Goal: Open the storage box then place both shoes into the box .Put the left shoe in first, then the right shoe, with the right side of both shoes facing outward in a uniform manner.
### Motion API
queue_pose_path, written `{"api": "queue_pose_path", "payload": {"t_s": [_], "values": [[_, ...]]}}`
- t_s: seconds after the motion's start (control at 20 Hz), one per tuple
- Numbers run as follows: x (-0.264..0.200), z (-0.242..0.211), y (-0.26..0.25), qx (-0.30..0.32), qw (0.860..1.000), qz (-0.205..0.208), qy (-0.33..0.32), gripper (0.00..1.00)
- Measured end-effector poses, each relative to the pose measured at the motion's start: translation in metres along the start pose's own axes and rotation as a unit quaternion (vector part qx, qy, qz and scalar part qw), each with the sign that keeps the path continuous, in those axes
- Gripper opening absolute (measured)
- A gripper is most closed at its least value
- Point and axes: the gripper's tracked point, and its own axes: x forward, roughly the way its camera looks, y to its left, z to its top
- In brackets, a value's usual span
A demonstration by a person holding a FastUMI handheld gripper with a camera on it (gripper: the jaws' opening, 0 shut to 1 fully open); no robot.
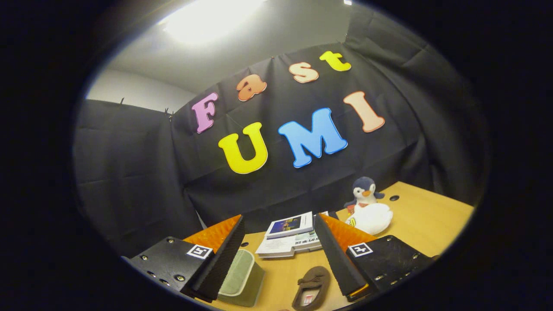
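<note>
My gripper (280, 224) hangs above the wooden table (425, 224), open wide, with nothing between its fingers. Low between the fingers lies a brown shoe (312, 288), its opening turned up, close to the right finger (335, 255). Beside the left finger (220, 255) stands the storage box (242, 276), a pale green fabric box seen from above at an angle. Its lower part is hidden. I cannot tell whether its lid is open.
A stack of books and papers (291, 237) lies on the table just beyond the fingers. A plush penguin (366, 206) sits further back to the right. The black cloth wall closes off the far side and the left.
</note>
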Motion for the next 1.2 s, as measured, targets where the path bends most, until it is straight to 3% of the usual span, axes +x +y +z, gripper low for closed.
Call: {"api": "queue_pose_path", "payload": {"t_s": [0.2,0.7,1.0,1.2], "values": [[0.004,-0.037,0.003,0.072,0.997,0.003,0.039,0.98],[0.01,-0.134,0.033,0.165,0.976,0.028,0.139,0.98],[0.014,-0.18,0.048,0.239,0.952,0.039,0.186,0.98],[0.011,-0.214,0.067,0.306,0.922,0.061,0.227,0.98]]}}
